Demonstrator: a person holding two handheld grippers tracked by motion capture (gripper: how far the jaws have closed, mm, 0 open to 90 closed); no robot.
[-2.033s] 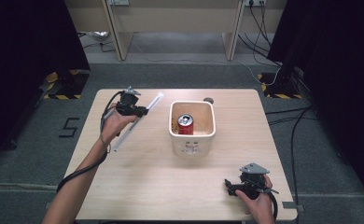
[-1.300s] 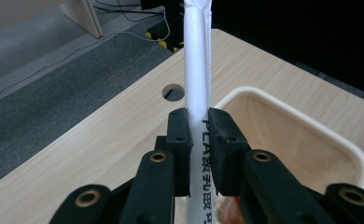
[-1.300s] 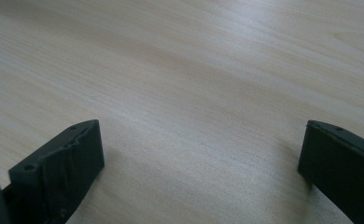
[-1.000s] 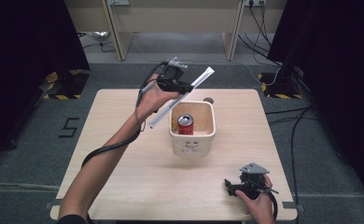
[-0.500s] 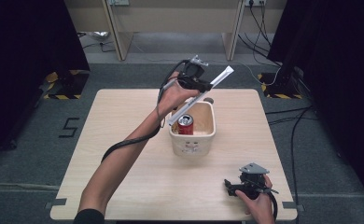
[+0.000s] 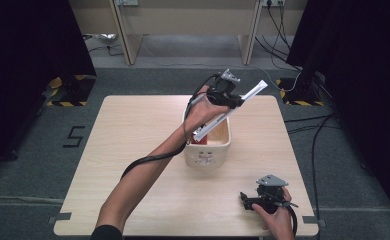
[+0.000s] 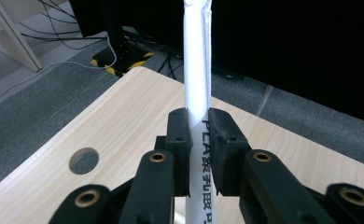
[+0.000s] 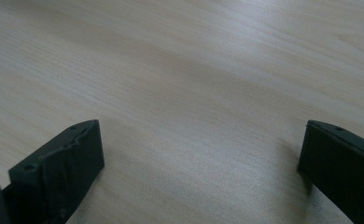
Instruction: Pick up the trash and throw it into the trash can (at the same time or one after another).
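Note:
A long white paper-wrapped packet [image 6: 229,109] printed "PLA" hangs slanted over the cream bin [image 6: 208,149] in the middle of the table. My left gripper [image 6: 231,100] is shut on the packet [image 7: 198,93], lifted above the bin's far right corner; the packet's lower end dips toward the bin's inside. A red can [image 6: 197,141] lies in the bin, mostly hidden by the hand. My right gripper [image 6: 246,200] rests near the table's front right edge, jaws wide open with bare wood [image 8: 194,93] between its fingertips.
The wooden table [image 6: 133,150] has a round hole [image 7: 84,160] near its far edge. Dark curtains flank both sides. Cables run over the grey floor behind the table, and a desk frame [image 6: 183,20] stands at the back.
My left gripper has carried the white packet from the table's left side up and rightward, to above the bin's far right. The right gripper has stayed put.

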